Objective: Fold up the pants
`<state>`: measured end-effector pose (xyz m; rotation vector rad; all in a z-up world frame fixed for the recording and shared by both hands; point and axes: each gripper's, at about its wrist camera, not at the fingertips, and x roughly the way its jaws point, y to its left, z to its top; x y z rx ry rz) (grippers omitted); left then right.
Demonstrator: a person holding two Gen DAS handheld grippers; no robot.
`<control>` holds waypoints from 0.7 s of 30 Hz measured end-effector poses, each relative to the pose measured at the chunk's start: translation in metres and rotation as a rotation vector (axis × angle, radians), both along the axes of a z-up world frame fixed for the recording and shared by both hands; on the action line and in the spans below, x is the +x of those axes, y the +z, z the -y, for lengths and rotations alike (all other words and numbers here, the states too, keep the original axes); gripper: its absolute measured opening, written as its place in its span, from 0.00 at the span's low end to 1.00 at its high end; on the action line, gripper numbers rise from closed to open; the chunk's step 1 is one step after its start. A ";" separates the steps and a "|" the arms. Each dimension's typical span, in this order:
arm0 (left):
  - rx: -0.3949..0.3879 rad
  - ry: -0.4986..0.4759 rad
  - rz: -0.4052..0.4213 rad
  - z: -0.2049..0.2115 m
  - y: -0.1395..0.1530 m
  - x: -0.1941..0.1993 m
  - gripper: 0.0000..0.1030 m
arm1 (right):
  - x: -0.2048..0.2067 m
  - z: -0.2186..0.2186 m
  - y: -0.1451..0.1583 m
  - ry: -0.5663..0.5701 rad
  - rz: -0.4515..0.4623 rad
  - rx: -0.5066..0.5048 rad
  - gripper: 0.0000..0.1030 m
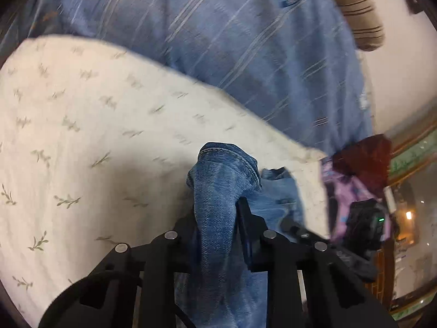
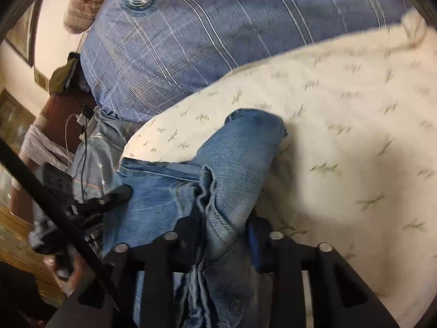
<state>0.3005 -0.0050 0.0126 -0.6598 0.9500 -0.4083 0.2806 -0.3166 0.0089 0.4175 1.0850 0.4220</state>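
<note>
Blue denim pants (image 1: 218, 186) are bunched between the black fingers of my left gripper (image 1: 215, 213), which is shut on them above a cream leaf-print bedsheet (image 1: 90, 125). In the right wrist view, my right gripper (image 2: 224, 218) is shut on another bunch of the same pants (image 2: 235, 158), with more denim spreading to the left (image 2: 155, 191). The right gripper also shows at the right of the left wrist view (image 1: 363, 227), and the left gripper shows at the left of the right wrist view (image 2: 90, 205). Both views are motion-blurred.
A blue plaid pillow (image 1: 245, 41) (image 2: 191, 35) lies beyond the sheet (image 2: 341, 136). A brown striped cushion (image 1: 357, 8) is behind it. Purple and red cloth (image 1: 355, 169) hangs at the bed's edge. Cables (image 2: 79, 125) and wooden furniture (image 2: 16, 246) are to the left.
</note>
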 end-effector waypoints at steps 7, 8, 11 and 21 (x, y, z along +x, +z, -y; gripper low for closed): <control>0.001 -0.009 0.034 0.007 0.049 0.043 0.23 | 0.038 0.004 0.052 0.012 0.079 -0.067 0.22; 0.013 -0.014 0.036 0.007 0.046 0.053 0.23 | 0.046 0.005 0.052 0.011 0.079 -0.067 0.22; 0.089 -0.009 -0.012 0.011 0.011 0.078 0.30 | 0.074 0.011 0.030 0.004 0.077 -0.064 0.23; 0.044 0.059 -0.097 -0.013 -0.019 0.082 0.49 | 0.068 0.042 0.000 -0.120 -0.004 0.043 0.89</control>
